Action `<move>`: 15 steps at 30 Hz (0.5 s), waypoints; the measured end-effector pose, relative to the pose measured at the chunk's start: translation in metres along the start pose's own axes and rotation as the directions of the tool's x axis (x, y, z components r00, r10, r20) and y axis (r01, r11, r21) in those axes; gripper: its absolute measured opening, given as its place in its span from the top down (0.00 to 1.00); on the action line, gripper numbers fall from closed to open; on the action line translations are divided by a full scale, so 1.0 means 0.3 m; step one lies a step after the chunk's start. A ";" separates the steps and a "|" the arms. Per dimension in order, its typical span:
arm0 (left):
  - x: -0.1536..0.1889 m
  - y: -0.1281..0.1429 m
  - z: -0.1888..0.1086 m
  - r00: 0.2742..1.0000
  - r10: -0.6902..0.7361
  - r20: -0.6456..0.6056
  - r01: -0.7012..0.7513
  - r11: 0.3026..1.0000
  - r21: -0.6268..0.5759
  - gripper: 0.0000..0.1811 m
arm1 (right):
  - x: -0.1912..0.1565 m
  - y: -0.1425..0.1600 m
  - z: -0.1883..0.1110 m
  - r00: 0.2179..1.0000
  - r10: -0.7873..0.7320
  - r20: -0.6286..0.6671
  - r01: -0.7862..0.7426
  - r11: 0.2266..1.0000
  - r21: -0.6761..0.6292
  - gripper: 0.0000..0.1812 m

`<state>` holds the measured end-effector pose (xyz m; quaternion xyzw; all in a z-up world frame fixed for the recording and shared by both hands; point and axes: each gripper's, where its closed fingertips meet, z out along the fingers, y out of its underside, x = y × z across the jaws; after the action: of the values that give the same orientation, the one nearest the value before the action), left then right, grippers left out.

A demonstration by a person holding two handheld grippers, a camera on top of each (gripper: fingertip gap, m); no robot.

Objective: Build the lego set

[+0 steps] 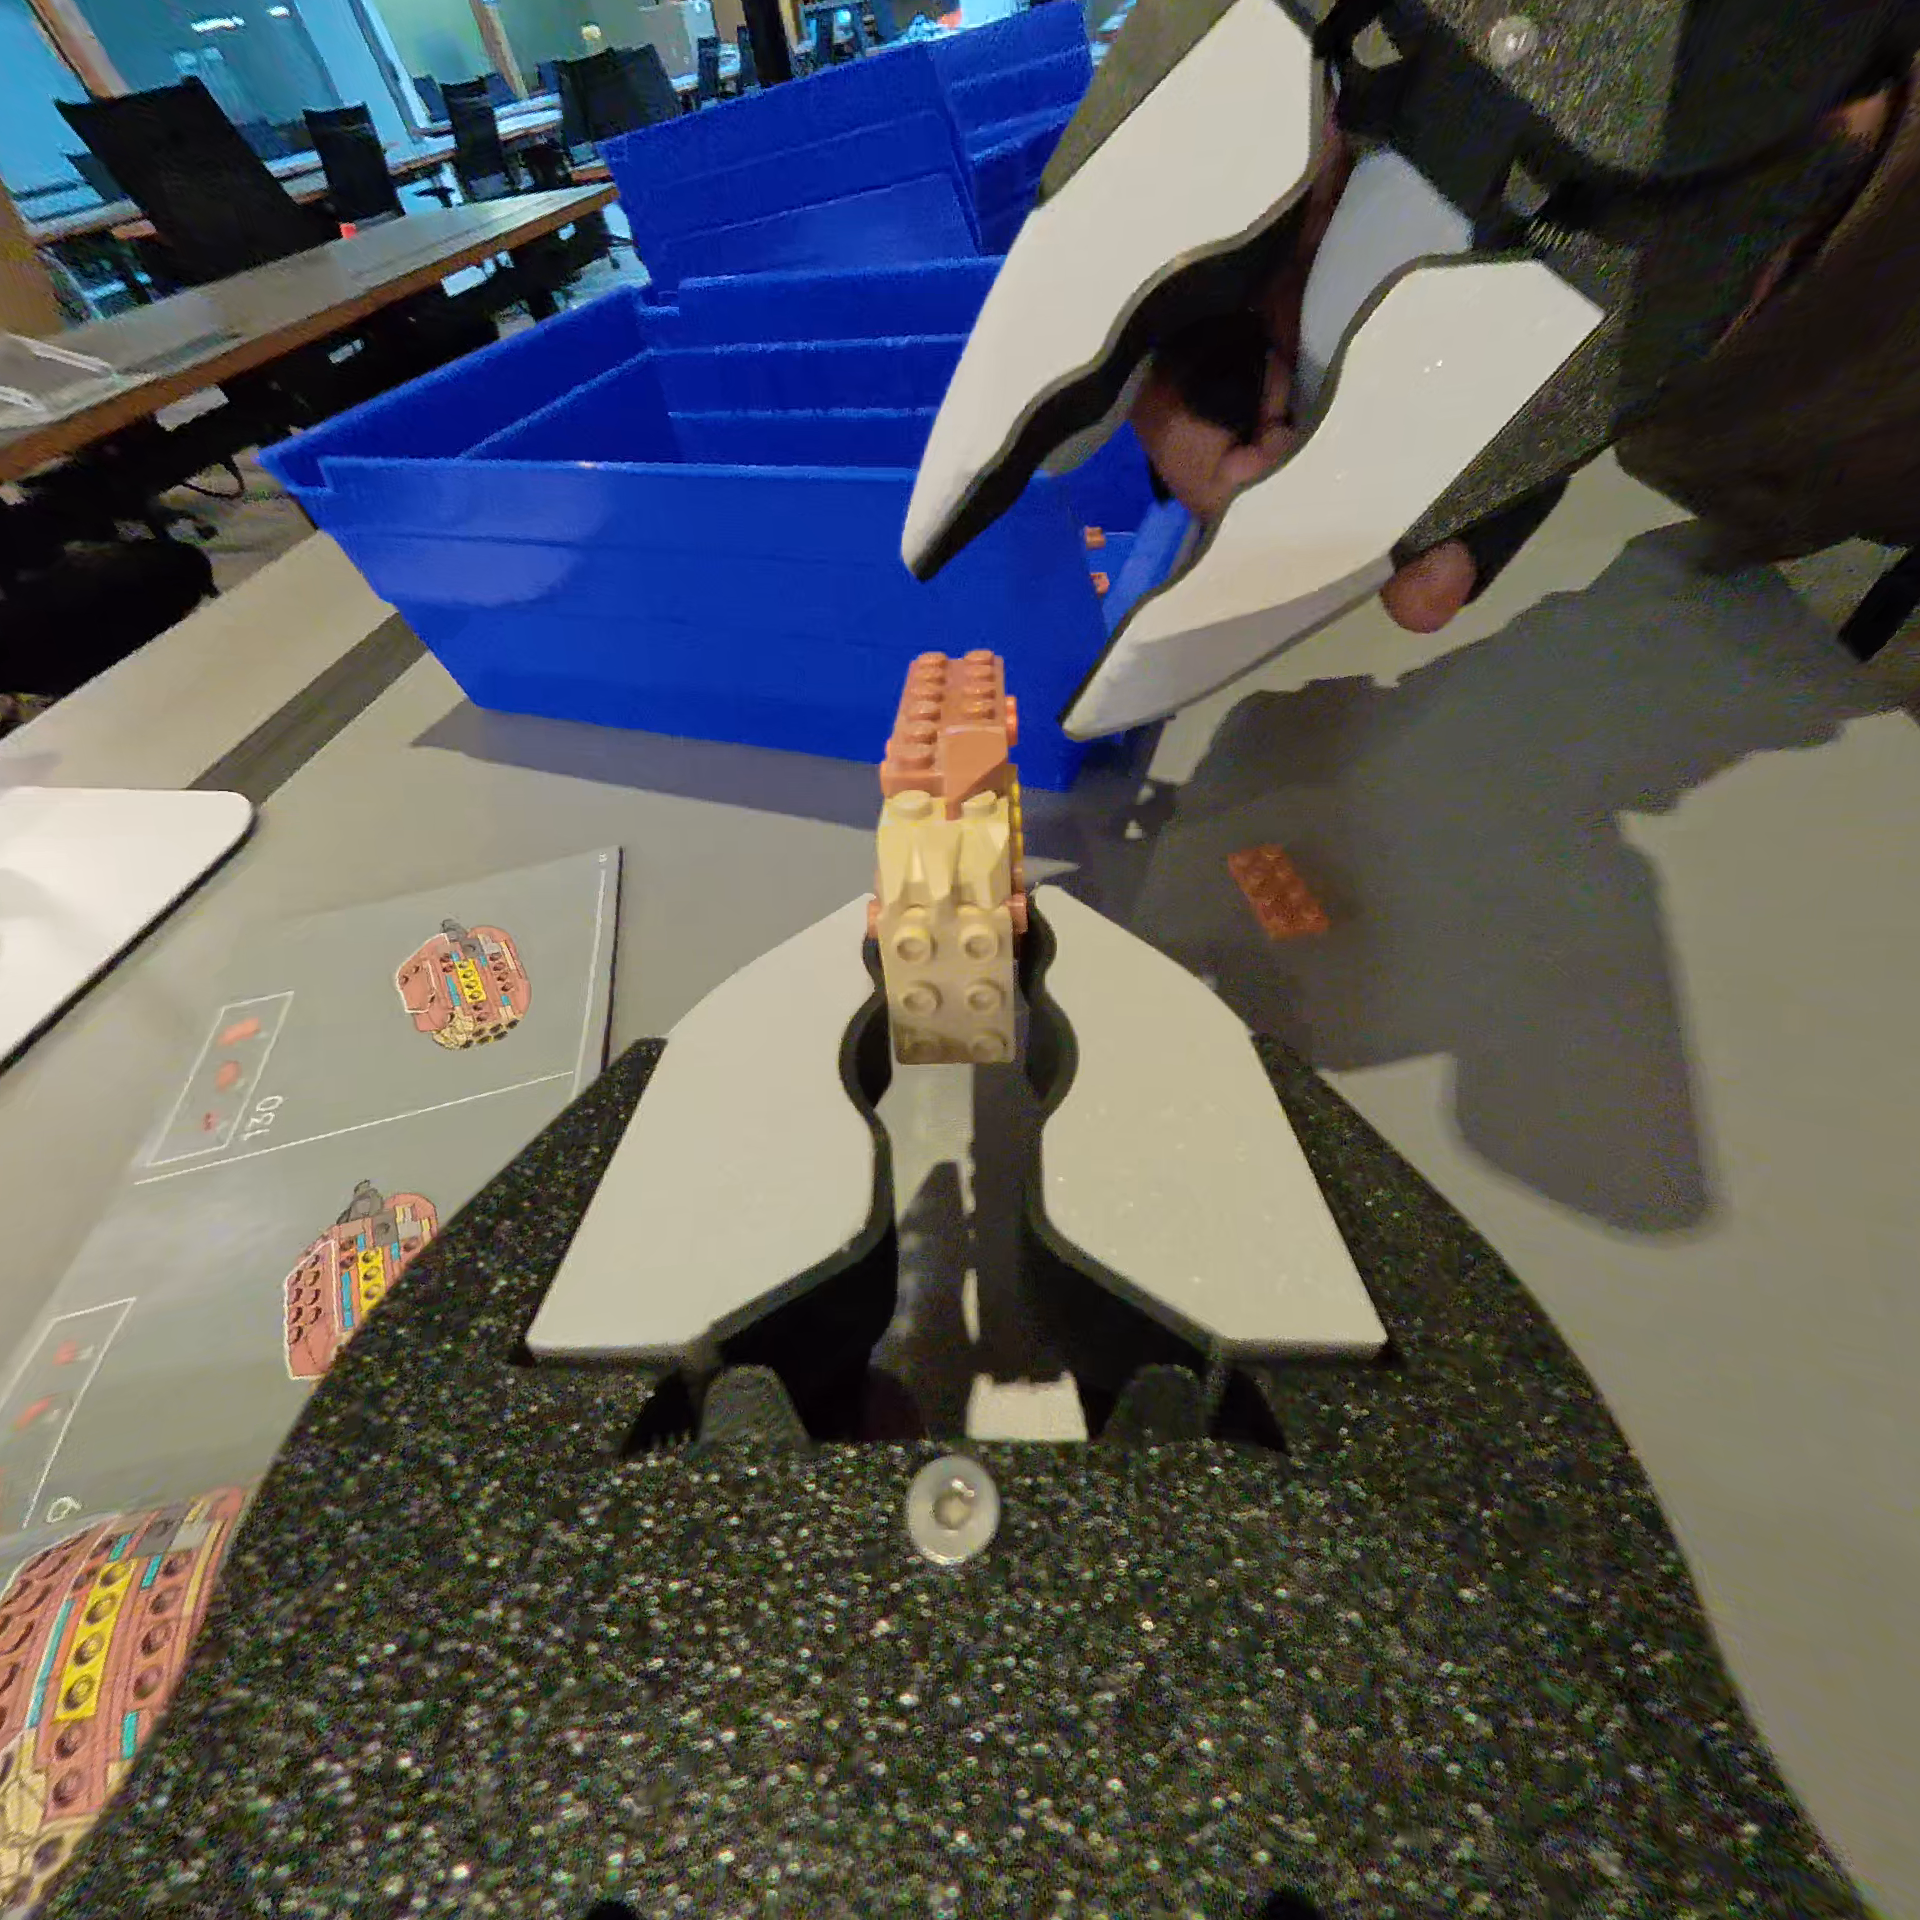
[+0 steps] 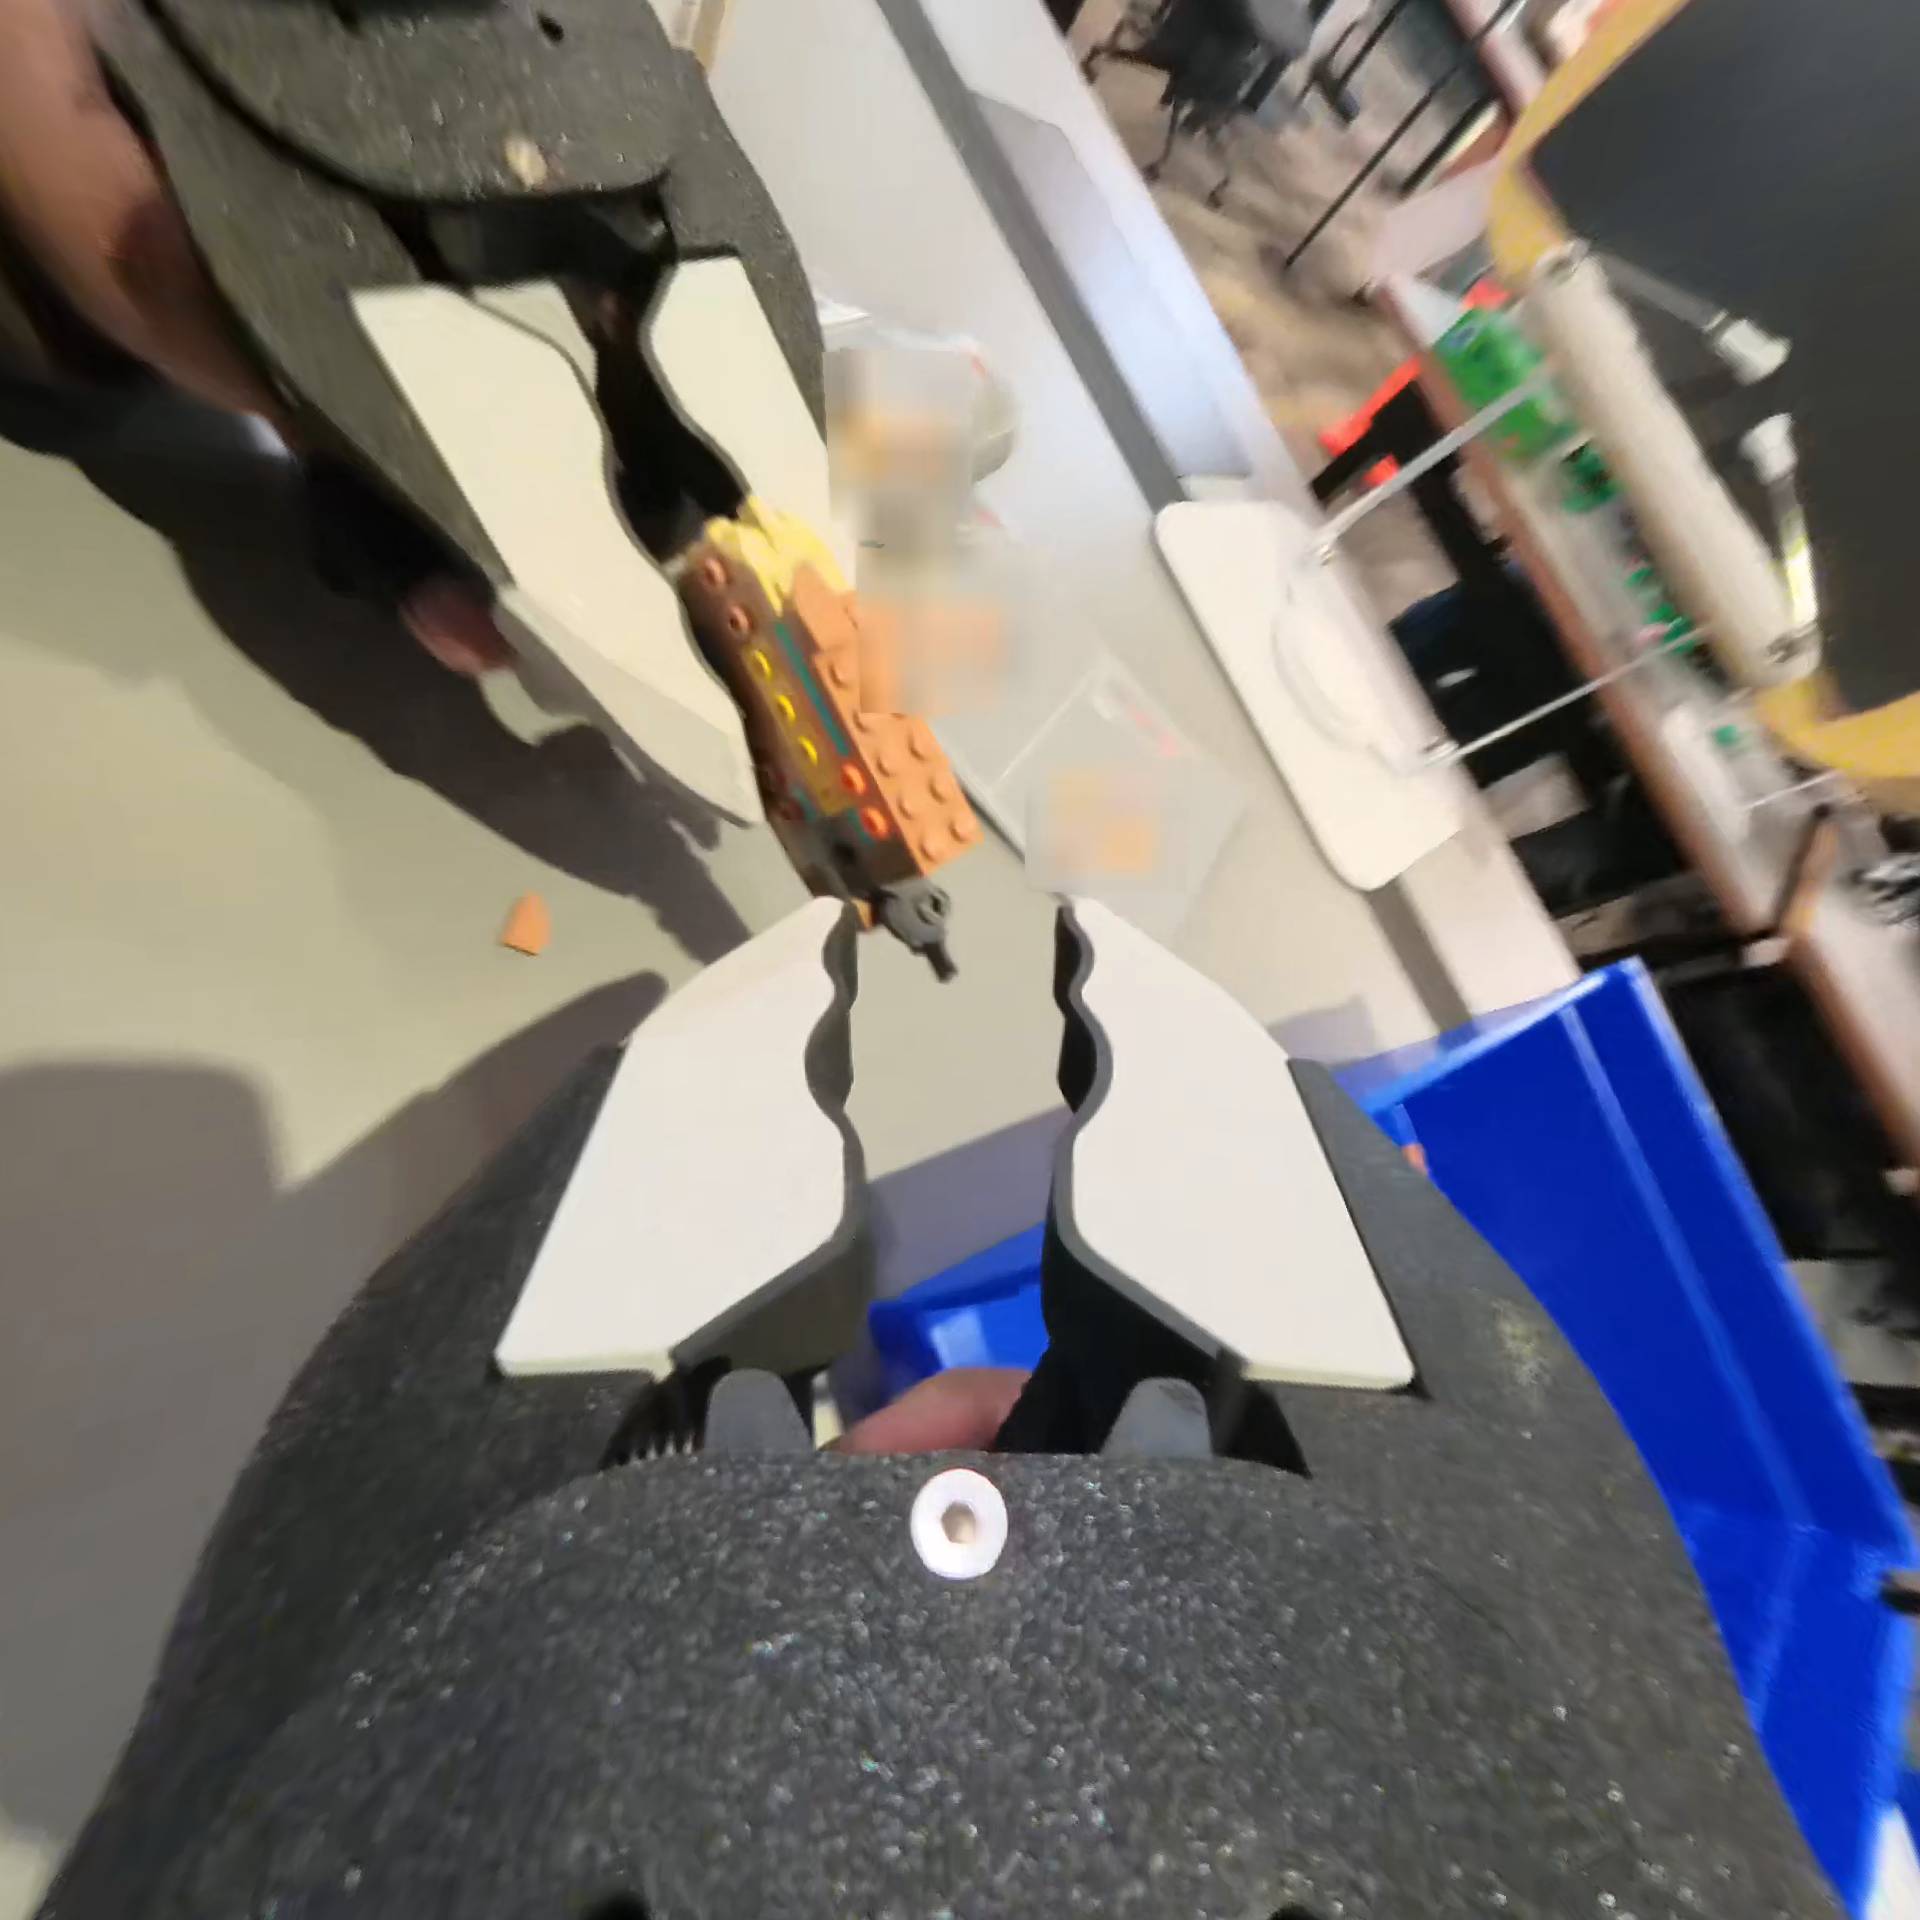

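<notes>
My left gripper (image 1: 951, 914) is shut on a lego assembly (image 1: 951, 831) of tan bricks below and reddish-brown bricks on top, held above the grey table (image 1: 1558, 1455). My right gripper (image 1: 997, 644) hangs open and empty just above and to the right of the assembly. In the right wrist view my right gripper (image 2: 951, 914) is open, its tips close to the assembly (image 2: 821, 717), which the left gripper (image 2: 717, 707) holds; a dark grey piece (image 2: 920, 914) sticks out at its near end. A loose reddish-brown plate (image 1: 1278, 891) lies on the table.
Blue bins (image 1: 727, 582) stand behind the assembly. An open instruction booklet (image 1: 343, 1101) lies at the left, a white board (image 1: 94, 883) beyond it. A small orange slope piece (image 2: 527, 923) lies on the table. Desks and chairs stand in the background. The tips of one gripper are about 5 centimetres away from the tips of the other. The loose reddish-brown plate (image 1: 1278, 891) is about equally far from each gripper, around 11 centimetres.
</notes>
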<state>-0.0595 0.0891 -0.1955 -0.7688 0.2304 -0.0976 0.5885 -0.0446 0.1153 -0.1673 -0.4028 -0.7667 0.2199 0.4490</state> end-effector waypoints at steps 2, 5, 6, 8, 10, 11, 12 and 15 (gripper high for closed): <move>-0.002 0.001 0.006 0.999 0.021 0.029 -0.021 1.000 -0.006 0.88 | 0.000 -0.003 -0.001 1.000 0.020 0.017 -0.020 1.000 -0.014 0.79; 0.003 0.007 0.012 0.999 0.036 0.037 -0.035 0.999 -0.022 0.88 | -0.022 -0.018 0.001 0.996 0.004 0.093 -0.003 1.000 -0.015 0.78; 0.008 0.010 0.014 0.999 0.035 0.027 -0.035 0.999 -0.025 0.88 | -0.027 -0.023 0.004 0.994 -0.022 0.108 0.023 1.000 -0.013 0.78; 0.013 0.017 0.017 1.000 0.027 0.015 -0.027 0.999 -0.032 0.88 | -0.033 -0.023 0.014 0.988 -0.067 0.136 0.071 0.997 -0.024 0.78; 0.022 0.021 0.018 1.000 0.028 -0.005 -0.028 0.999 -0.036 0.88 | -0.045 -0.026 0.023 0.980 -0.088 0.181 0.094 0.995 -0.028 0.78; 0.030 0.019 0.018 0.999 0.035 -0.019 -0.035 0.999 -0.034 0.88 | -0.055 -0.030 0.025 0.973 -0.098 0.209 0.105 0.994 -0.022 0.80; 0.040 0.018 0.017 0.999 0.042 -0.034 -0.043 0.999 -0.030 0.88 | -0.064 -0.033 0.026 0.966 -0.105 0.238 0.112 0.994 -0.017 0.81; 0.061 0.016 0.018 0.996 0.068 -0.064 -0.070 0.997 -0.025 0.88 | -0.104 -0.028 0.021 0.932 -0.133 0.338 0.148 0.989 -0.018 0.86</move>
<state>-0.0423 0.0840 -0.2038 -0.7648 0.2768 -0.0984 0.5734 -0.0451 0.0851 -0.1805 -0.3129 -0.8634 0.2362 0.3175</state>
